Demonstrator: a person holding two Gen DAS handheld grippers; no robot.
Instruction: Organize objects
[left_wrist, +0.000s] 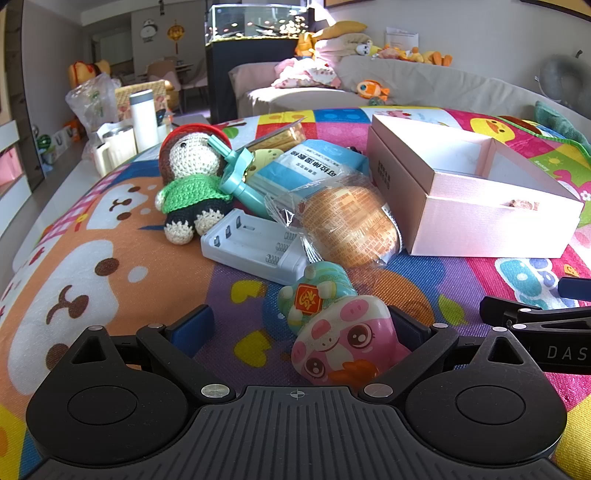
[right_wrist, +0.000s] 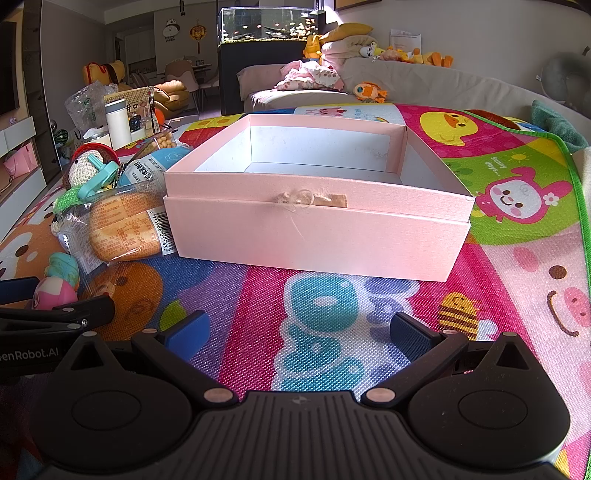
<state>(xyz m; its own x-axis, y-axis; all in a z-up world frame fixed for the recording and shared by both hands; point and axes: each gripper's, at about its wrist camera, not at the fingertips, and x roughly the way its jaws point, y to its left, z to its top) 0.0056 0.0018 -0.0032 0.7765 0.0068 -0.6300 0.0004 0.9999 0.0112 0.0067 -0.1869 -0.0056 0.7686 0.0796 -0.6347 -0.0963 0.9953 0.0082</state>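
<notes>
- The pig toy (left_wrist: 340, 339) lies on its side on the play mat (left_wrist: 110, 280), between the wide-spread jaws of the left gripper (left_wrist: 299, 328); its head sits close against the right pad, though contact there is hard to tell, and the left pad stands well clear.
- Just beyond the pig toy lies a white battery case (left_wrist: 255, 243), and beside that a wrapped bun (left_wrist: 351, 225) leaning toward the pink box (right_wrist: 317, 221).
- Behind them, a crochet doll (left_wrist: 192, 177) in a green top, a teal clip (left_wrist: 236, 173) resting on it, and a blue-and-white packet (left_wrist: 314, 162).
- The pink box is open, its white inside bare, to the right of the pile.
- The right gripper (right_wrist: 299, 332) hangs low over the mat in front of the box, jaws wide and holding nothing.
- A white bottle (right_wrist: 118, 123) stands past the mat's far left edge; a sofa (right_wrist: 424, 85) with soft toys runs behind.
</notes>
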